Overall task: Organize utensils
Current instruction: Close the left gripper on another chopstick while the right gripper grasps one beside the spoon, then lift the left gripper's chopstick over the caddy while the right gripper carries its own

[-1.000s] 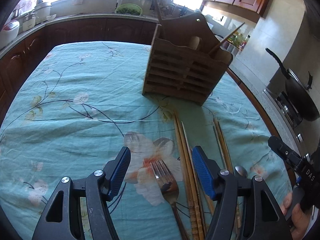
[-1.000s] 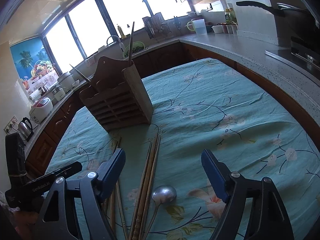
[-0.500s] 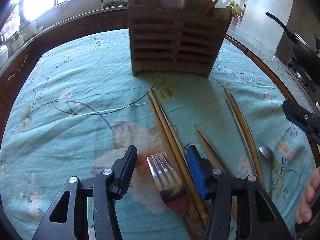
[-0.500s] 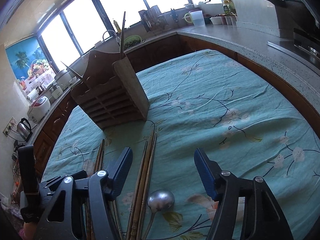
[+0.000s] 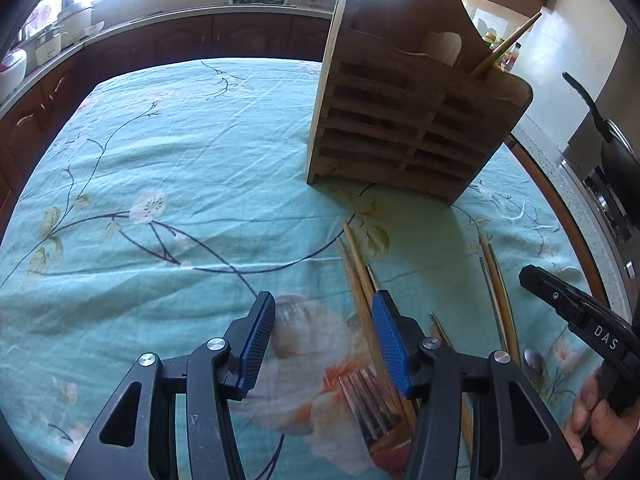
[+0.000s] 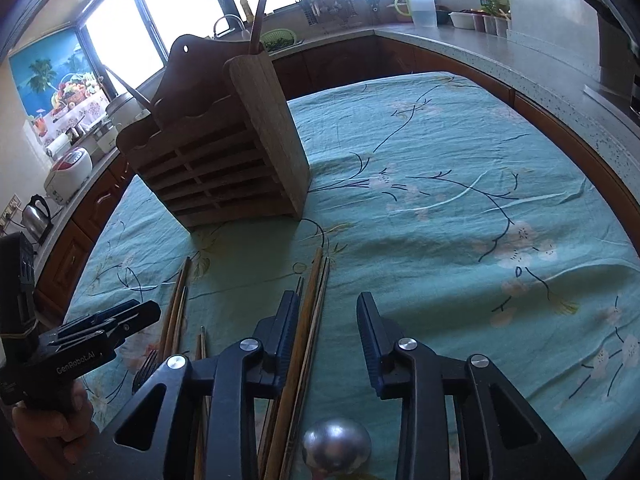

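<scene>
A metal fork (image 5: 368, 404) lies blurred on the teal cloth, low between my left gripper's (image 5: 324, 340) fingers. Its jaws are closing and the blue pads (image 5: 260, 344) stand clear of the fork. A bundle of wooden chopsticks (image 5: 360, 276) runs past the right pad. My right gripper (image 6: 326, 328) hangs over a metal spoon (image 6: 336, 446), whose bowl sits low between its fingers. Its jaws are closing, with no pad on the spoon. Chopsticks (image 6: 312, 320) run along the left pad. The slatted wooden holder (image 5: 400, 120) stands upright behind.
More chopsticks (image 5: 496, 288) lie to the right, beside the spoon (image 5: 534, 360). Two chopsticks stand in the holder (image 6: 224, 152). A black pan (image 5: 616, 152) sits on the stove past the table's right edge. A kettle (image 6: 36, 216) and a cooker (image 6: 68, 172) line the counter.
Both grippers have sunk toward the cloth and their jaws have narrowed, the right one markedly. Fork and spoon now sit lower between the fingers.
</scene>
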Demonstrator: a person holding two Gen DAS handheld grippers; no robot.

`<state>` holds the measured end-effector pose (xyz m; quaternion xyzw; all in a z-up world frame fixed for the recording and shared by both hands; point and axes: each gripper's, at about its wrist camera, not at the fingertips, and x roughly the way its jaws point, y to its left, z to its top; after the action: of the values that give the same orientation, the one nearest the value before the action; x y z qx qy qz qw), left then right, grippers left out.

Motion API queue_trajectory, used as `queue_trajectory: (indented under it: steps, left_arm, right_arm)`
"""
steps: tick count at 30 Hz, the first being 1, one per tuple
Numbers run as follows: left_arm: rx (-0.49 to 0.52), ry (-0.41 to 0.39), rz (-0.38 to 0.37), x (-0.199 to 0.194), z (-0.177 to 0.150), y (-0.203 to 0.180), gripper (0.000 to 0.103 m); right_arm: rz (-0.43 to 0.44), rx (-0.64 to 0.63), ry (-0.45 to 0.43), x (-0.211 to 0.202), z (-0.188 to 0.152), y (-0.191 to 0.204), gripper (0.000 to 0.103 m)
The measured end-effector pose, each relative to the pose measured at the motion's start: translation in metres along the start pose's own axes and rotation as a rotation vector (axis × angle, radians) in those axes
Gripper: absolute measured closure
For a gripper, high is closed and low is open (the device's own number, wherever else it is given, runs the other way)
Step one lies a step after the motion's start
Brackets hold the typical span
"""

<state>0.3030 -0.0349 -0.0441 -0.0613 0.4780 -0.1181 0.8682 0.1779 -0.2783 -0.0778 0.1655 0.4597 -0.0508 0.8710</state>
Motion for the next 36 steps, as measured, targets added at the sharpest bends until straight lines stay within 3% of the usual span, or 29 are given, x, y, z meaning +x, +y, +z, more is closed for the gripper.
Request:
queue_trajectory:
  steps: [4,9,14,18,20,21,23,28,36]
  left_arm:
    - [0.056,0.005,0.054,0.016,0.011,-0.011,0.06]
    - [0.094,0.0,0.052,0.025,0.017,-0.012,0.069]
    - [0.173,-0.003,0.106,0.033,0.019,-0.026,0.07]
    - [0.2,0.004,0.104,0.038,0.023,-0.034,0.072]
    - [0.213,0.003,0.093,0.041,0.024,-0.036,0.078]
    - [0.216,-0.001,0.085,0.041,0.024,-0.036,0.088]
    - [0.205,-0.005,0.072,0.04,0.025,-0.033,0.095]
    - [0.107,-0.005,-0.02,0.031,0.028,-0.013,0.097]
    - [0.06,-0.122,-0.107,-0.036,0.025,0.0,0.1]
  right_arm:
    - [-0.024,-0.041,0.063,0.021,0.004,0.006,0.085]
    - [-0.058,-0.054,0.063,0.026,0.007,0.002,0.096]
    - [-0.087,-0.098,0.073,0.032,0.012,0.01,0.096]
    - [-0.087,-0.121,0.076,0.039,0.019,0.014,0.095]
    - [-0.087,-0.132,0.073,0.041,0.02,0.015,0.095]
    - [-0.084,-0.133,0.072,0.041,0.02,0.015,0.095]
    - [-0.069,-0.113,0.068,0.039,0.02,0.012,0.097]
    - [0.043,-0.012,0.04,0.018,0.018,0.002,0.099]
    - [0.11,-0.007,-0.08,-0.043,0.022,0.009,0.099]
